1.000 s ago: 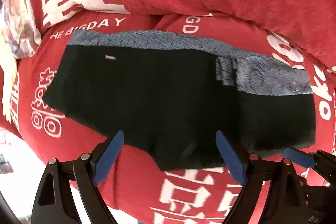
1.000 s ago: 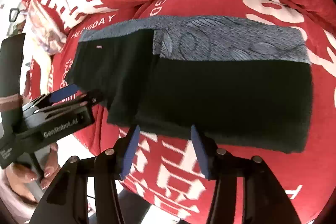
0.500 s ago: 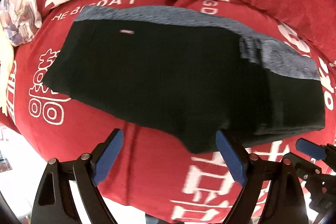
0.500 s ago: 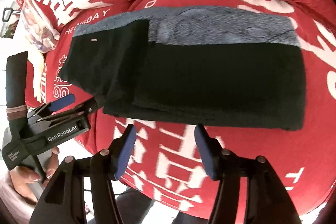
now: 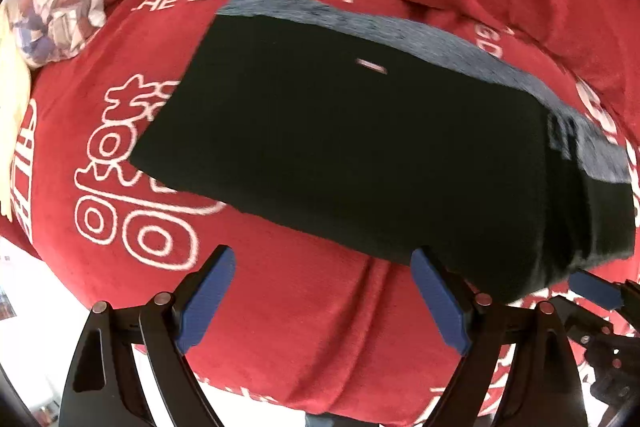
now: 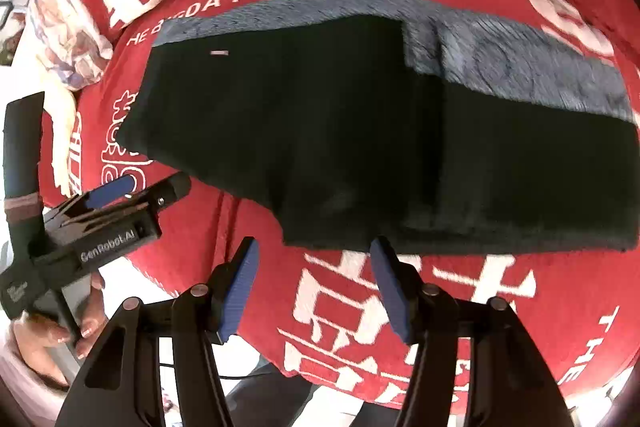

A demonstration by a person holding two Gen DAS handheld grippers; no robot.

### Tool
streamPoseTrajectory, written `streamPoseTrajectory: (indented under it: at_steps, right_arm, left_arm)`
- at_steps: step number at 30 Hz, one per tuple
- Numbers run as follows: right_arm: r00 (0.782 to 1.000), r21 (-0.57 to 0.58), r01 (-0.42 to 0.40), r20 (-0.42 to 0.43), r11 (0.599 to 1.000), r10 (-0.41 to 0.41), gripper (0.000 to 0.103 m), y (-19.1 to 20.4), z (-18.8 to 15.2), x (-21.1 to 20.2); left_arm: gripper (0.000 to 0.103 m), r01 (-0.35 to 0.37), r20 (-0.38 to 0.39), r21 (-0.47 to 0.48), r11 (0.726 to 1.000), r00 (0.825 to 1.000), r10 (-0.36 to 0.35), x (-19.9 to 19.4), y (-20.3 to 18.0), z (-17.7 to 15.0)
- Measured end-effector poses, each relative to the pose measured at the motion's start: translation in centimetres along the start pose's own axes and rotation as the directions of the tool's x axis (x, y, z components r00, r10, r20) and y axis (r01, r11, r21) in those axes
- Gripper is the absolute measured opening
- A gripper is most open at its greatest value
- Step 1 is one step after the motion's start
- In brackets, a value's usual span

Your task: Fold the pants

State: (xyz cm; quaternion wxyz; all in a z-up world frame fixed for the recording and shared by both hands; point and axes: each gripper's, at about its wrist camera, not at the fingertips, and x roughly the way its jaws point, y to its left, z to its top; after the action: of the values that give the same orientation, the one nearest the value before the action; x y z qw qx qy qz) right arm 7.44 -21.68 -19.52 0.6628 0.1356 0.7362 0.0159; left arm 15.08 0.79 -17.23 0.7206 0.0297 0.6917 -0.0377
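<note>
Two grippers hover empty: left gripper (image 5: 322, 301) spread wide, right gripper (image 6: 312, 287) moderately apart; the folded black pants (image 6: 360, 147) lie at 12 o'clock on the red blanket (image 6: 460, 307)

Red blanket (image 6: 460, 307) — black pants (image 6: 360, 147) lying flat.

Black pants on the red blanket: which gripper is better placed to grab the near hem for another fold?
Probably the right. The right gripper is open, its fingertips right at the black pants' near edge; the left gripper, also open, faces mostly bare red blanket.
</note>
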Motion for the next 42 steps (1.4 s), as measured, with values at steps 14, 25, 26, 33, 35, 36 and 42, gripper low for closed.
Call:
streamPoseTrajectory:
  at_steps: [14,25,26,33,35,36,42]
  right_arm:
    - [0.998,0.016,0.065,-0.016,0.998,-0.065,0.062,-1.0,2.5,0.8]
    - [0.997,0.017,0.063,-0.051,0.998,-0.062,0.064,-0.7,2.0,3.3]
    - [0.997,0.014,0.062,-0.053,0.998,-0.061,0.065,-0.6,2.0,3.3]
    - [0.996,0.005,0.064,-0.057,0.998,-0.063,0.067,-0.3,2.1,3.8]
    - [0.996,0.008,0.061,-0.059,0.998,-0.060,0.067,-0.3,2.1,3.8]
    - [0.997,0.010,0.057,-0.060,0.998,-0.056,0.067,-0.4,2.2,3.7]
    - [0.997,-0.008,0.045,-0.059,0.999,-0.046,0.067,-0.1,2.3,4.0]
  left_arm:
    - [0.091,0.197,-0.002,-0.171,0.965,0.980,-0.200,1.5,5.5,1.1]
    - [0.090,0.272,0.040,-0.222,0.937,0.962,-0.270,2.0,9.4,1.9]
    - [0.090,0.273,0.045,-0.228,0.935,0.962,-0.270,2.2,9.9,2.2]
    - [0.090,0.375,0.026,-0.283,0.883,0.923,-0.384,4.4,12.4,1.9]
    - [0.090,0.404,0.063,-0.267,0.875,0.913,-0.403,4.2,12.4,2.0]
    - [0.090,0.436,0.077,-0.268,0.859,0.899,-0.431,4.2,12.3,2.0]
    - [0.091,0.539,0.158,-0.325,0.777,0.841,-0.517,5.1,11.9,2.4]
